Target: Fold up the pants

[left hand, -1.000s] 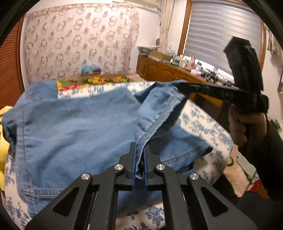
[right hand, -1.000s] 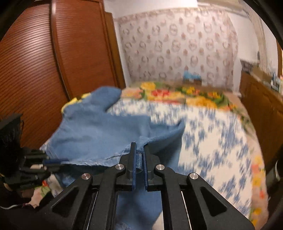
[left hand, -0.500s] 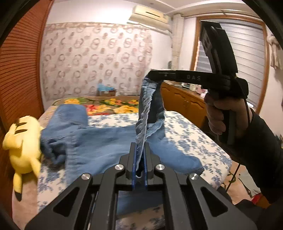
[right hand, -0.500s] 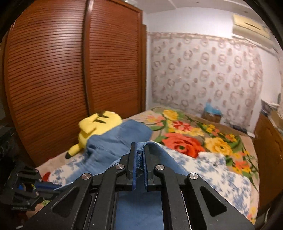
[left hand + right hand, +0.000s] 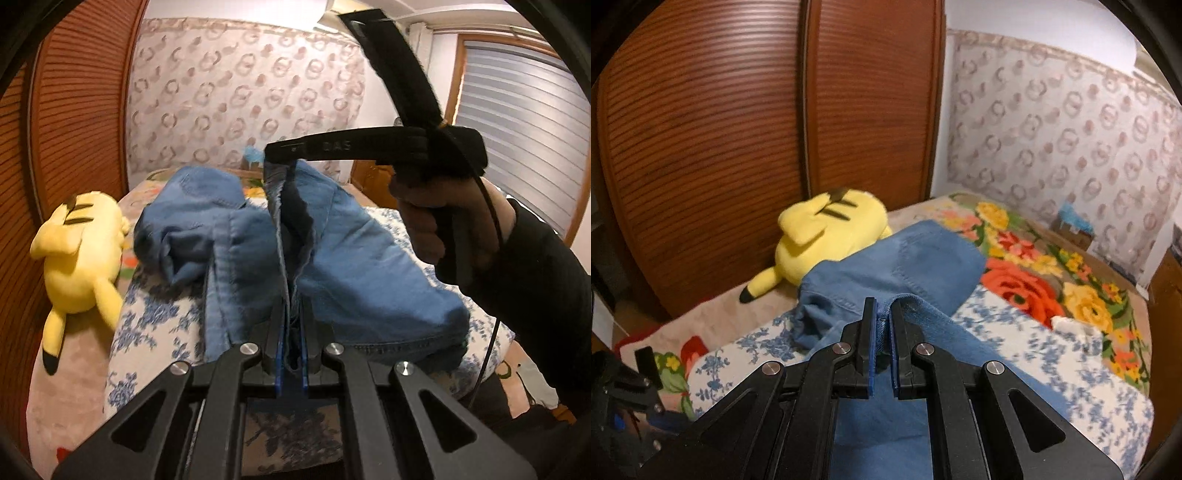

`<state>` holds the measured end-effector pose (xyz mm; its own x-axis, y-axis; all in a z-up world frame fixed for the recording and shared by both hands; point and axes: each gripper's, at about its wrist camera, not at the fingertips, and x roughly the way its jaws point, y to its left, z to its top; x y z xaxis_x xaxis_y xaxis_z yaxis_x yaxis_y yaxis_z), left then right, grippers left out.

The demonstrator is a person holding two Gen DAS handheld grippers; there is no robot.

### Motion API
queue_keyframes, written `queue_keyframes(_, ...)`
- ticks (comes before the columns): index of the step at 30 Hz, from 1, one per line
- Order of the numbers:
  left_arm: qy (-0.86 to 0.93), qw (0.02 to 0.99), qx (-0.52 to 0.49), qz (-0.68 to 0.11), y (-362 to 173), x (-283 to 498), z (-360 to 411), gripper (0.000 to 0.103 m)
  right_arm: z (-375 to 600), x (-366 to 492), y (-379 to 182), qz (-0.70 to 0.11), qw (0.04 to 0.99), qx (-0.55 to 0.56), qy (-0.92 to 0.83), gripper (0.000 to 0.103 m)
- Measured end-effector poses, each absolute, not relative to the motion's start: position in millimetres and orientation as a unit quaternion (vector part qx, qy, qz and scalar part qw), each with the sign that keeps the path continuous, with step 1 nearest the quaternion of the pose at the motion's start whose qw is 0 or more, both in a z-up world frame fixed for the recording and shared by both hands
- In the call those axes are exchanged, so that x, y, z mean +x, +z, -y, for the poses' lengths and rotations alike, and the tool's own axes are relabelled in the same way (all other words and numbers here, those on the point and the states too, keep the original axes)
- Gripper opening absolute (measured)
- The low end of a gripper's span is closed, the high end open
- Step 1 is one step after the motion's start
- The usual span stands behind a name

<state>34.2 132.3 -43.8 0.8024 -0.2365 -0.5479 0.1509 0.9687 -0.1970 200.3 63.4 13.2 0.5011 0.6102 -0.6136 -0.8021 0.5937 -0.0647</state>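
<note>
Blue denim pants (image 5: 351, 258) lie bunched on the bed, with one edge lifted taut between both grippers. My left gripper (image 5: 291, 325) is shut on the near end of that hem. My right gripper (image 5: 280, 162) is seen in the left wrist view above the bed, shut on the far end of the edge. In the right wrist view my right gripper (image 5: 882, 317) pinches the denim (image 5: 916, 266), which spreads toward the plush and hangs below the fingers.
A yellow plush toy (image 5: 77, 251) lies at the bed's left side by the brown slatted wardrobe (image 5: 738, 147); it also shows in the right wrist view (image 5: 827, 236). The bed has a blue-flowered sheet (image 5: 147, 325) and a bright floral blanket (image 5: 1052, 288).
Both grippers have lifted and swung with the pants edge; the views turned toward the wardrobe and plush. The pants now lie more bunched, folded over toward the far left.
</note>
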Motion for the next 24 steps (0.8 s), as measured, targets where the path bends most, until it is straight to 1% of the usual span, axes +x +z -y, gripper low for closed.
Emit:
queue_keyframes(5,-0.094,0.942,-0.074,-0.312,-53.7,36.5,-136.0,0.004,-84.8,202.2,-11.8,-0.298,0.839,-0.181,0.418,0.003)
queue_keyframes(11,-0.080,0.943,-0.068,-0.317,-52.0,36.1,-137.2,0.006,-93.1,203.2,-21.7,-0.308,0.839,-0.179,0.412,0.004)
queue_keyframes(12,-0.077,0.943,-0.067,-0.317,-51.4,35.9,-137.3,0.008,-91.9,203.4,-20.7,-0.309,0.838,-0.175,0.414,0.007)
queue_keyframes(13,-0.076,0.943,-0.066,-0.317,-50.7,36.2,-137.8,0.014,-90.0,203.5,-19.4,-0.309,0.837,-0.171,0.418,0.011)
queue_keyframes(14,-0.074,0.943,-0.066,-0.317,-49.8,36.8,-138.4,0.019,-85.1,203.4,-16.5,-0.306,0.839,-0.167,0.418,0.020)
queue_keyframes(15,-0.073,0.943,-0.066,-0.317,-49.0,37.5,-138.7,0.022,-80.9,203.2,-14.3,-0.303,0.843,-0.167,0.412,0.031)
queue_keyframes(17,-0.071,0.944,-0.061,-0.318,-48.1,39.3,-138.0,0.036,-66.0,203.0,-8.1,-0.295,0.854,-0.161,0.398,0.037)
queue_keyframes(21,-0.074,0.943,-0.057,-0.319,-49.0,43.8,-133.1,0.046,-30.7,195.7,-3.1,-0.289,0.864,-0.153,0.382,0.048)
queue_keyframes(22,-0.074,0.943,-0.055,-0.319,-49.2,45.1,-131.7,0.050,-22.6,193.7,-3.2,-0.288,0.866,-0.152,0.379,0.050)
queue_keyframes(23,-0.074,0.943,-0.052,-0.319,-50.0,46.6,-129.2,0.055,-12.2,191.1,-4.2,-0.289,0.868,-0.151,0.375,0.054)
queue_keyframes(24,-0.075,0.943,-0.052,-0.319,-50.6,47.8,-126.9,0.058,-2.2,189.3,-5.7,-0.291,0.870,-0.148,0.370,0.058)
